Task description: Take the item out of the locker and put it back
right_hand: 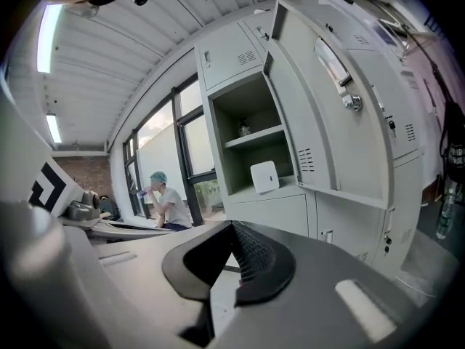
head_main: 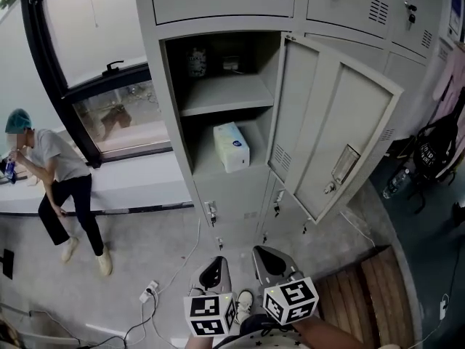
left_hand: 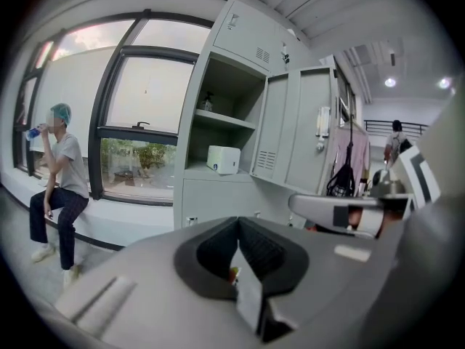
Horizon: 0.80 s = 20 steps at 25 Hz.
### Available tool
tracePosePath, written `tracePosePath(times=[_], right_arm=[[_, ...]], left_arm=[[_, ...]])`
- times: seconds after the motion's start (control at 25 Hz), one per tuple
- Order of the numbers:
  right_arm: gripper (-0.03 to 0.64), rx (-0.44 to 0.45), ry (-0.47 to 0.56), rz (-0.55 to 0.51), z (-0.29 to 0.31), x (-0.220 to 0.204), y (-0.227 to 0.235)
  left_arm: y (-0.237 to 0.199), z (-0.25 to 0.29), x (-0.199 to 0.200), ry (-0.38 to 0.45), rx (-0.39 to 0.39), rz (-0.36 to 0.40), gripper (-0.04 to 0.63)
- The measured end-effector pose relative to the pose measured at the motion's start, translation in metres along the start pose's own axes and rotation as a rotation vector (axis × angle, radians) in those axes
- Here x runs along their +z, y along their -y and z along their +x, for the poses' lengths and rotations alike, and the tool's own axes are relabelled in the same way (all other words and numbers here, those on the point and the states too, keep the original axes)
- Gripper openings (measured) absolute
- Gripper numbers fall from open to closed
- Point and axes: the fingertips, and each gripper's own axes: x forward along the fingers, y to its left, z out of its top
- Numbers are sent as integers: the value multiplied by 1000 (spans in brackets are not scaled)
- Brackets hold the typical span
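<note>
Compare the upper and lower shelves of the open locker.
The upper shelf holds only small items at its back; the lower shelf carries a white box near its front. The upper shelf is mostly bare; the lower shelf's middle is taken by the box. Both are grey metal, in the same locker.

The small things (head_main: 197, 61) at the far end of the upper shelf (head_main: 227, 93) are too dim to be identified. Print on the white box (head_main: 231, 146) cannot be read. The black bag (head_main: 438, 151) on the right is cut off by the edge.
</note>
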Motion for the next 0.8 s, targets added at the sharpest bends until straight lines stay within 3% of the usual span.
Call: tracePosePath(times=[0.8], right_arm=[[-3,31,-21,-58,-75,-34,-40]], left_arm=[[32,-79,-38,19,28,-19,8]])
